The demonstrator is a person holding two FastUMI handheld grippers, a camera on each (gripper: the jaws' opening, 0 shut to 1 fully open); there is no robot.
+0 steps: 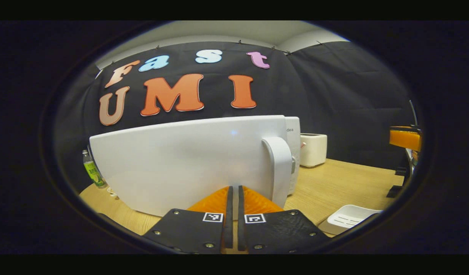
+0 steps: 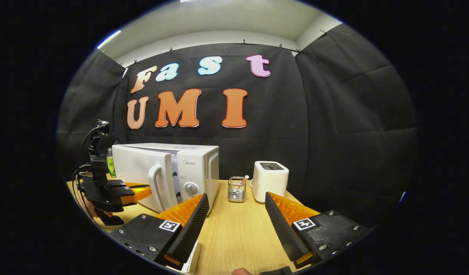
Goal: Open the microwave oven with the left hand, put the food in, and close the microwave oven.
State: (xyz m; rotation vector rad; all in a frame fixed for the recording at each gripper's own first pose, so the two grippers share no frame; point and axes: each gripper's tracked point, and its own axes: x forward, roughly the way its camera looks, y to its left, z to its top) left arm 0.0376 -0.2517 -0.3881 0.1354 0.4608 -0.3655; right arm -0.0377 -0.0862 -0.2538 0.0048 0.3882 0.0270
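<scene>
The white microwave (image 2: 198,164) stands on the wooden table (image 2: 234,229). Its door (image 1: 181,164) looms close in the left gripper view, with the handle (image 1: 278,168) at the door's right edge. The door looks slightly ajar against the control panel (image 2: 190,183). My left gripper (image 1: 234,191) is shut with nothing between its fingers, its tips at the door's face just left of the handle. The left gripper (image 2: 137,193) also shows in the right gripper view, held by a hand at the door. My right gripper (image 2: 236,200) hovers open over the table, right of the microwave.
A white toaster (image 2: 270,179) and a wire cup (image 2: 237,189) stand right of the microwave. A green bottle (image 1: 92,170) stands behind its left side. A white ribbed tray (image 1: 348,217) lies near the table's front.
</scene>
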